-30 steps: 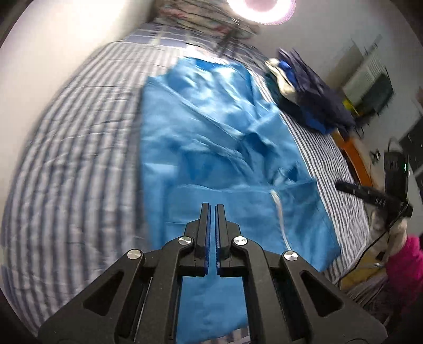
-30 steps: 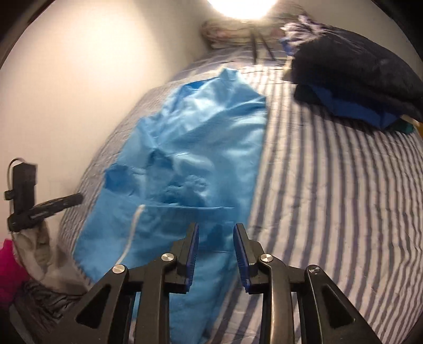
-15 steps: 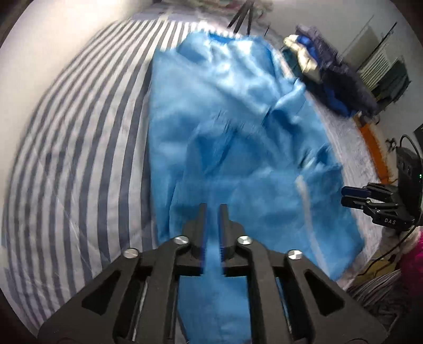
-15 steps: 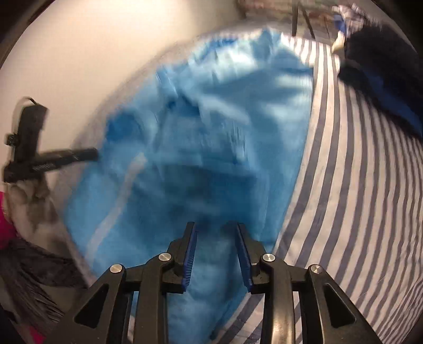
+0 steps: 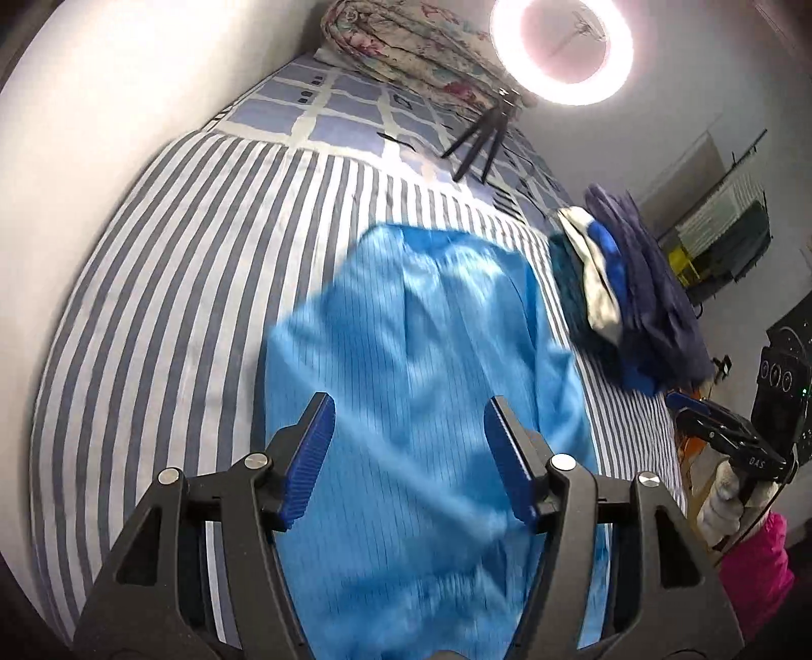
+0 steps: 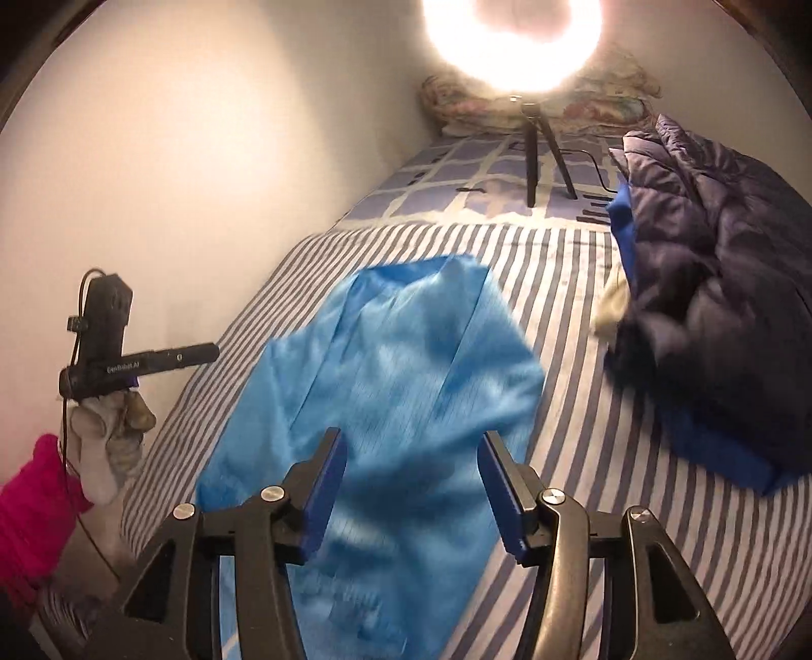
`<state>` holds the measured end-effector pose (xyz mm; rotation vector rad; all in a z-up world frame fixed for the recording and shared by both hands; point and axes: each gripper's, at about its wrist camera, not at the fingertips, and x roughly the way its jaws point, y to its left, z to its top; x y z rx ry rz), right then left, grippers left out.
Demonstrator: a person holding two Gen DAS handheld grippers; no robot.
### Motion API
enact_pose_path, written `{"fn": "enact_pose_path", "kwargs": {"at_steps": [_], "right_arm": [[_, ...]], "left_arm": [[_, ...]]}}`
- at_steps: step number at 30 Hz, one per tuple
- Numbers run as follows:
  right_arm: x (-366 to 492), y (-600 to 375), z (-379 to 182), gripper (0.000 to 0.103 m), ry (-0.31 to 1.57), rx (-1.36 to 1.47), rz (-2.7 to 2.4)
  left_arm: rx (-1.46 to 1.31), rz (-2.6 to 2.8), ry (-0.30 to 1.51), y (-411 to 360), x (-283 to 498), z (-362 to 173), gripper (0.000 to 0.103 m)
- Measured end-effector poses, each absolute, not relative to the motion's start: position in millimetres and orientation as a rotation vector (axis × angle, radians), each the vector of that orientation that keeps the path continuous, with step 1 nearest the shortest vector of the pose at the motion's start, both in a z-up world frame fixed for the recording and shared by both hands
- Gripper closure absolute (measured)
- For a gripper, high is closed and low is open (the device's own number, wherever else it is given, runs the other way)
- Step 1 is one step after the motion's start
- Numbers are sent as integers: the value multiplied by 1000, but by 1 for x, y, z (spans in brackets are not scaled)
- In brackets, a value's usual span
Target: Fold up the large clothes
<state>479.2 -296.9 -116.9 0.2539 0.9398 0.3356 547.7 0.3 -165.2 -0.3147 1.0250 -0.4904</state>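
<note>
Striped bed (image 5: 167,284) filled frame; ring light (image 5: 561,48) on tripod glowed top centre (glare heavy); white wall (image 6: 193,152) upper left.

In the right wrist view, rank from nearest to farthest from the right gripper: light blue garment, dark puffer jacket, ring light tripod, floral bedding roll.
1. light blue garment, directly below and ahead of the right gripper.
2. dark puffer jacket, ahead to the right.
3. ring light tripod, far end of the bed.
4. floral bedding roll, behind the tripod at the wall.
</note>
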Motion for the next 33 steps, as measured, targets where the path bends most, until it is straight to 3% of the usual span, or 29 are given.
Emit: {"fn": "enact_pose_path", "kwargs": {"at_steps": [7, 11, 22, 23, 25, 26, 27, 29, 33], "right_arm": [[569, -302, -142, 40, 944, 344, 311], [610, -299, -159, 40, 965, 353, 303], [664, -293, -215, 40, 1043, 464, 352], [665, -287, -216, 43, 1047, 442, 355], [665, -273, -218, 65, 1048, 372, 351], [664, -264, -219, 84, 1053, 342, 365], [660, -256, -217, 92, 1046, 304, 366], [652, -244, -209, 99, 1017, 215, 353], [629, -240, -176, 102, 933, 175, 343]], "left_arm": [[-231, -486, 1044, -22, 638, -195, 40], [-316, -491, 1098, -24, 683, -227, 40], [-315, -571, 1162, -49, 723, -254, 40], [-303, -573, 1159, -53, 724, -255, 44], [-272, -572, 1157, -60, 724, -257, 66], [-251, -565, 1157, -63, 723, -257, 87], [-231, -559, 1149, -67, 722, -256, 95], [-204, -562, 1110, -70, 715, -248, 99], [-228, -550, 1025, -61, 697, -219, 100]]}}
